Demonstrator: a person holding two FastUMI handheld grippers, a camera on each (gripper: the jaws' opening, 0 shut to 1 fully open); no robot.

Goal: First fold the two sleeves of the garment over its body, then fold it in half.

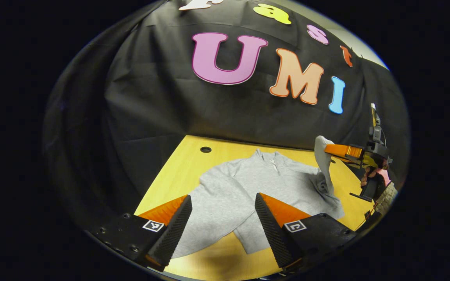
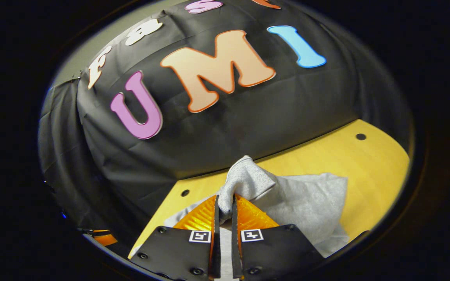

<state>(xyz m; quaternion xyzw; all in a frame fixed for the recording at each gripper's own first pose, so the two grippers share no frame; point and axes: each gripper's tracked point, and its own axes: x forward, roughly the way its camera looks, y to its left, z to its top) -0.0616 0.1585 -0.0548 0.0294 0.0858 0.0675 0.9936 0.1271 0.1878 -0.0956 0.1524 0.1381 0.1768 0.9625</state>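
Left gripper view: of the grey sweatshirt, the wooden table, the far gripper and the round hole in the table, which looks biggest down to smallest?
1. Wooden table
2. Grey sweatshirt, covering much of it
3. Far gripper, though it is farther off, so its look may deceive
4. Round hole

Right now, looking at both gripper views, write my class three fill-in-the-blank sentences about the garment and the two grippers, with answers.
1. The right gripper is shut on the garment's ____.
2. The left gripper hovers over the grey garment with its jaws ____.
3. The garment lies on a ____ table.

Answers: sleeve; open; wooden
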